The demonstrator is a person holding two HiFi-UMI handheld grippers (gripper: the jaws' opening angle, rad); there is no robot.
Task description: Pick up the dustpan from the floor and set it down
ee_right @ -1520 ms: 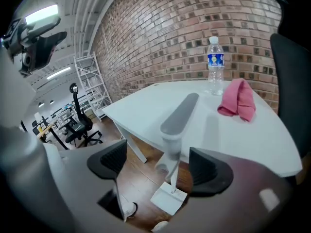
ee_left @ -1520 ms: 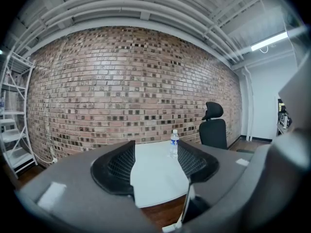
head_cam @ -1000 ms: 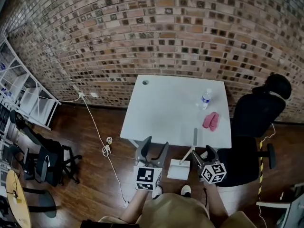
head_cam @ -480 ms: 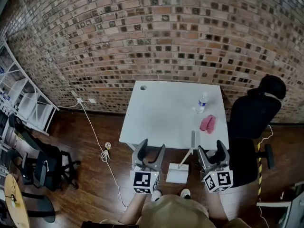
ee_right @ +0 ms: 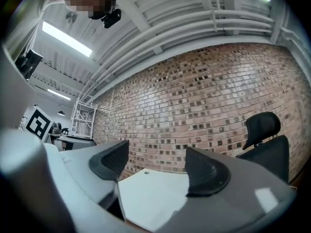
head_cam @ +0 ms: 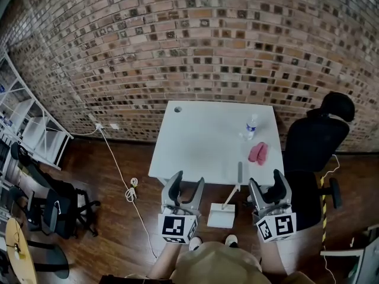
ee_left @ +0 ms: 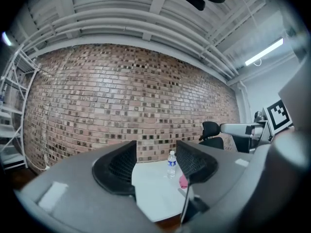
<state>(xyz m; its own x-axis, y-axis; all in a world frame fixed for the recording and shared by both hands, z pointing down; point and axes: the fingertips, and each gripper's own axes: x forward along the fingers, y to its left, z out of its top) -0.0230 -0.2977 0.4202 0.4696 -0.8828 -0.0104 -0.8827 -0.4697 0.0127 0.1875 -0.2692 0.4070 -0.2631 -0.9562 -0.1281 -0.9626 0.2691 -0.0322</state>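
Dustpan (head_cam: 221, 216) is on the wood floor (head_cam: 118, 229), not held. It sits just in front of the near edge of the white table (head_cam: 201, 135), and its long handle slants up toward that edge. I can't tell if the handle touches the edge.

In the head view it lies between my two grippers and lower than both, with my shoes (head_cam: 195, 240) just behind it.

Left gripper (head_cam: 188, 181): jaws wide apart, nothing between the pads. Its own view only shows the far table top, a water bottle (ee_left: 171, 163) and a pink cloth (ee_left: 183, 181) through the gap.

Right gripper (head_cam: 266, 182): jaws wide too and have just been closing a little, with nothing between them. Its view shows table top and brick wall (ee_right: 204, 106) past the pads. Both grippers point about level toward the wall, clear of the dustpan.

On the table the bottle stands near the far right corner, and the cloth lies nearer me on the right side. A black office chair (head_cam: 317, 144) stands right of the table. A white cable (head_cam: 121, 170) trails on the floor to the left, and a metal shelf (head_cam: 26, 123) is at the far left.
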